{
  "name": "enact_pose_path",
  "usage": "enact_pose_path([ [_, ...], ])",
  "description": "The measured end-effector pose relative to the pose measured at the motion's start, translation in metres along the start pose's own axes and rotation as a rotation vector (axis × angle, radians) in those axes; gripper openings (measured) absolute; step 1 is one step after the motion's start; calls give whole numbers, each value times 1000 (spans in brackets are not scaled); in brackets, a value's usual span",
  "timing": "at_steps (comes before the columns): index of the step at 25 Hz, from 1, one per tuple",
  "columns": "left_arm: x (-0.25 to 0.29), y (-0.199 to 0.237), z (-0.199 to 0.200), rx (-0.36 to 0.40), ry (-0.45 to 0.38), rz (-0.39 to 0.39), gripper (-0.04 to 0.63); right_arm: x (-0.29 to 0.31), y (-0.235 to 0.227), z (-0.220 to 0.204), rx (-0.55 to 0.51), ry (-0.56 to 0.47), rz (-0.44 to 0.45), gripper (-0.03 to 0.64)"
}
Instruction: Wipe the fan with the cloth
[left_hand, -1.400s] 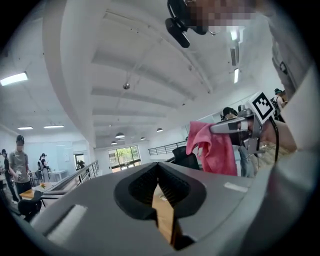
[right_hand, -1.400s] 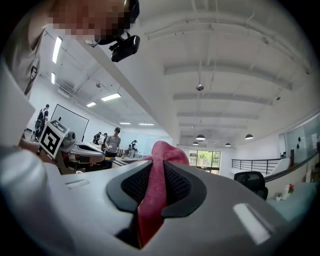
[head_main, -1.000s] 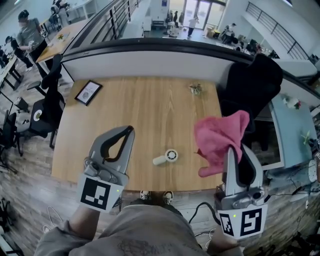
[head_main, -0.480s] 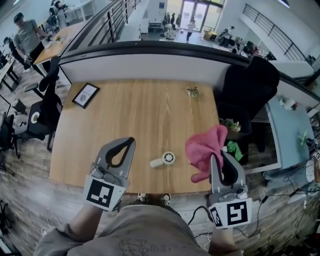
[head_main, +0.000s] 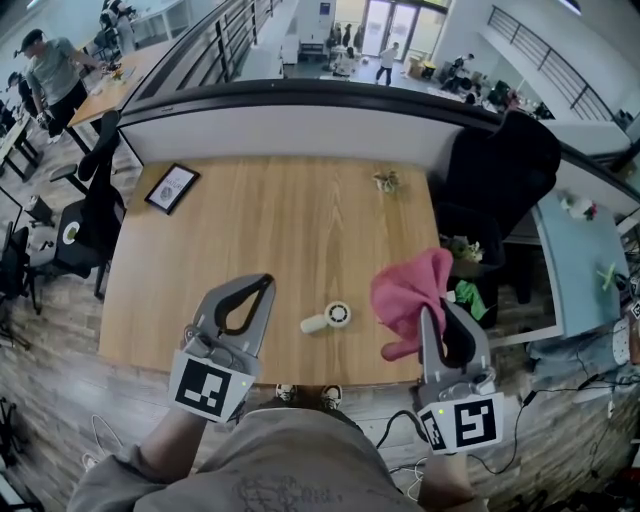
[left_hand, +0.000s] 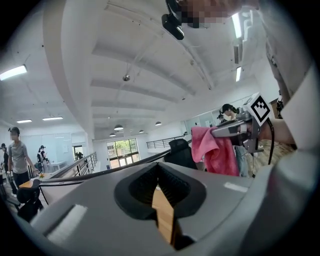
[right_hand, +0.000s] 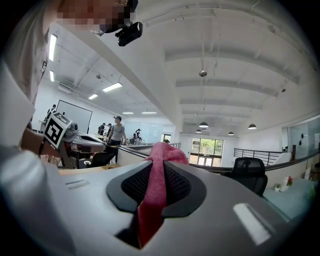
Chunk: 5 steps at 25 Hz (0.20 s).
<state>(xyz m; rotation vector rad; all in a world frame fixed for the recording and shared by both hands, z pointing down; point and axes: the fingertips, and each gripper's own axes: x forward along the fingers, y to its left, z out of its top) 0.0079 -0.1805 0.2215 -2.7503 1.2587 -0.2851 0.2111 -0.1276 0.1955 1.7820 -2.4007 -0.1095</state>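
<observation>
We hold the pink cloth (head_main: 408, 288) clamped between the jaws of the right gripper (head_main: 434, 314), and it bunches up over the table's (head_main: 280, 220) near right corner. Our left gripper (head_main: 264, 284) has its jaws pressed together, above the near edge left of the middle. The small white fan (head_main: 328, 319) lies by the near edge, between the two grippers and touching neither. A framed picture (head_main: 172, 187) sits at the far left corner.

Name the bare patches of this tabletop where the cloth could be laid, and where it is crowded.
Widest bare stretch of the wooden table: between picture frame and small plant, down to the handheld fan. Crowded: the near edge, with the fan, the left claw, and the right claw holding the pink cloth.
</observation>
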Motion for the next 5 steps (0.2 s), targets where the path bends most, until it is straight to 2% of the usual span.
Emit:
enact_pose_path([
  [5,0,-2,-3,-8,0,-19,2,0,1,-1,5,-8,2,64],
])
